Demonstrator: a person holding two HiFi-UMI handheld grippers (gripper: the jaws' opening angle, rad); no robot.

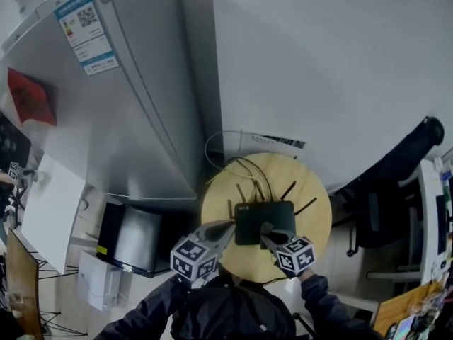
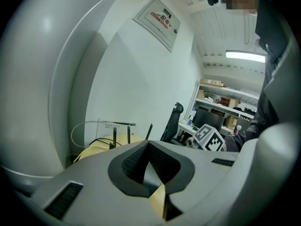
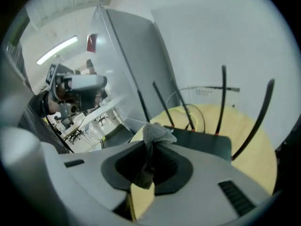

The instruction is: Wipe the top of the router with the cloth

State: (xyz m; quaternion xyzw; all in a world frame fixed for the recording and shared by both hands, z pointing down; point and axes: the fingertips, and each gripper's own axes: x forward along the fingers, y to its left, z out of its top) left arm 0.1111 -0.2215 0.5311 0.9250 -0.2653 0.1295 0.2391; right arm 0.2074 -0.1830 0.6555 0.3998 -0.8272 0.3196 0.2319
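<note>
Grey metal covers the big fridge [image 1: 127, 105], which stands far past the left tongs [image 1: 228, 226] and off to their left. A white wall [image 1: 325, 62] fills the space ahead of both tongs.

Under the tips of both tongs is a round wooden table [image 1: 315, 214]. A dark office chair [image 1: 400, 165] stands off to the right of the right tongs [image 1: 265, 228], well away from them.

A black router [image 1: 264, 221] lies flat on the table, just in front of both tongs. Its thin antennas [image 3: 222, 98] stick up on the far side. Yellow and black cables [image 1: 249, 170] curl on the table behind it, farther from the tongs.

The left tongs point at the router's left side, very near it. Their jaws are pressed together with nothing between them.

The right tongs reach over the near edge of the router's top. Their jaws are squeezed tight on a small grey cloth [image 3: 155, 134]. The cloth pokes out past the tips in a crumpled lump, right at the router's near edge. I cannot tell if the cloth touches the router.
</note>
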